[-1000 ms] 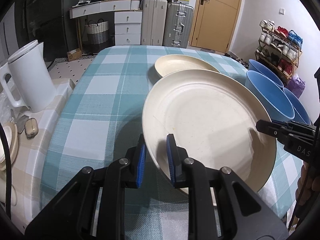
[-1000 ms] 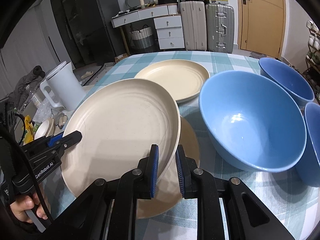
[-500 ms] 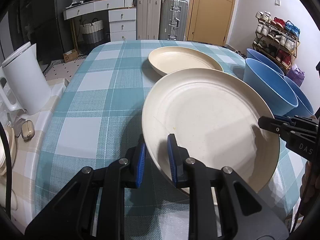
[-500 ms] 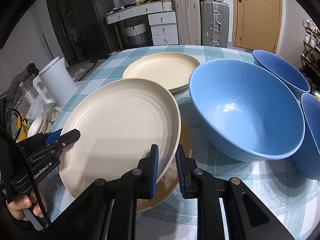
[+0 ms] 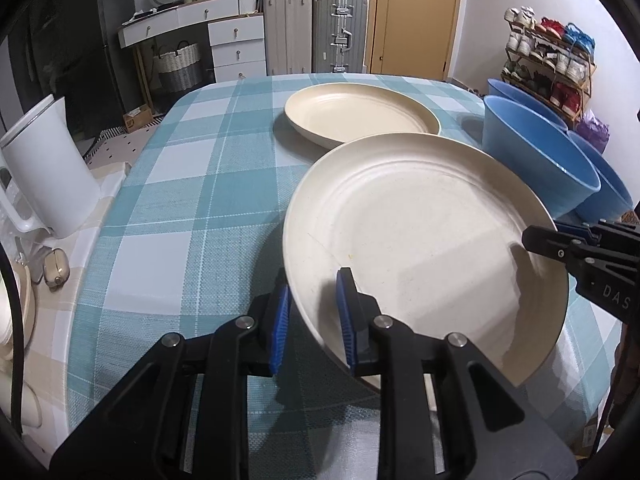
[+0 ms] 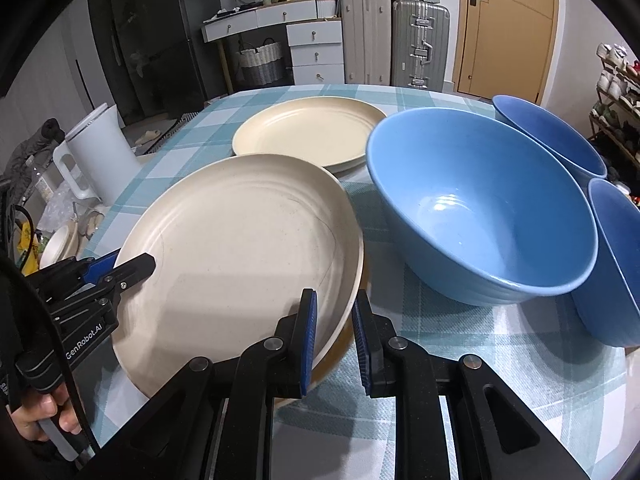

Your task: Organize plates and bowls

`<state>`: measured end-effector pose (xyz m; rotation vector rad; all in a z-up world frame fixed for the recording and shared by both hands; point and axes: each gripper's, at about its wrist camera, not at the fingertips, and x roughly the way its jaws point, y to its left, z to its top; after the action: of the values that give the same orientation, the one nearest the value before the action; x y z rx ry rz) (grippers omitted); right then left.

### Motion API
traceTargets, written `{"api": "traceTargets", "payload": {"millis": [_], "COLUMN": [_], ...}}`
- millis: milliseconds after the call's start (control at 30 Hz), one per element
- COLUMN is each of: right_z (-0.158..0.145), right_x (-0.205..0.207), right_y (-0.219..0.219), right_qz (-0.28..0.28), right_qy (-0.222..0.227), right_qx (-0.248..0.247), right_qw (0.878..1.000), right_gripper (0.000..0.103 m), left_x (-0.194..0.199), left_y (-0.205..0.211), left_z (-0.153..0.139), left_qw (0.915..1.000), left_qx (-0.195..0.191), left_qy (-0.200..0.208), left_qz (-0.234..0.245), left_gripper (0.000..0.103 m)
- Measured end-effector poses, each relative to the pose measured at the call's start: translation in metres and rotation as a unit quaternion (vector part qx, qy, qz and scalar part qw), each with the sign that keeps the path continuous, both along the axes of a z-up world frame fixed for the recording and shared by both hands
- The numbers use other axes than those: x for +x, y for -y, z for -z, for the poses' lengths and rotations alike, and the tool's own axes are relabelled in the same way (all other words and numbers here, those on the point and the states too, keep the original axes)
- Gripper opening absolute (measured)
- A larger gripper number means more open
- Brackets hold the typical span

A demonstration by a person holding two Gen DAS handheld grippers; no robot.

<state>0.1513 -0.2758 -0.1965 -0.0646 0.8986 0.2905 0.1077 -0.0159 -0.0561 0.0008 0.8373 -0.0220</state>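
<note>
While held aloft, plate (image 5: 420, 240) between both claws.

Round table in teal-and-white checked cloth (image 5: 192, 184) under my fingers. On it: cream round plate stack (image 6: 308, 136) at the far side, three blue bowls (image 6: 480, 208) to the right, touching each other.

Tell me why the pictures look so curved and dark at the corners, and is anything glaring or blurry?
Left wrist view: fisheye bending bows the door and blackens the corners; the held plate is sharp, with soft gripper shadows on it. Right wrist view: same curvature; a mild ceiling-light glare sits inside the big blue bowl; nothing looks motion-blurred.
</note>
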Motion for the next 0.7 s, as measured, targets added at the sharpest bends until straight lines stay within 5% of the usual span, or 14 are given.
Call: {"api": "traceTargets", "payload": {"millis": [700], "right_z": [0.007], "right_x": [-0.006], "right_y": [-0.005], "right_qz": [0.01], "right_qy": [0.005], "right_qx": [-0.038], "right_qw": [0.999], "right_gripper": [0.019], "left_x": [-0.002], "left_y": [0.012], "left_z": [0.005], "left_qw": [0.9991], "left_qx": [0.042], "left_qy": [-0.002], "left_qz": [0.002], "left_gripper": [0.02]}}
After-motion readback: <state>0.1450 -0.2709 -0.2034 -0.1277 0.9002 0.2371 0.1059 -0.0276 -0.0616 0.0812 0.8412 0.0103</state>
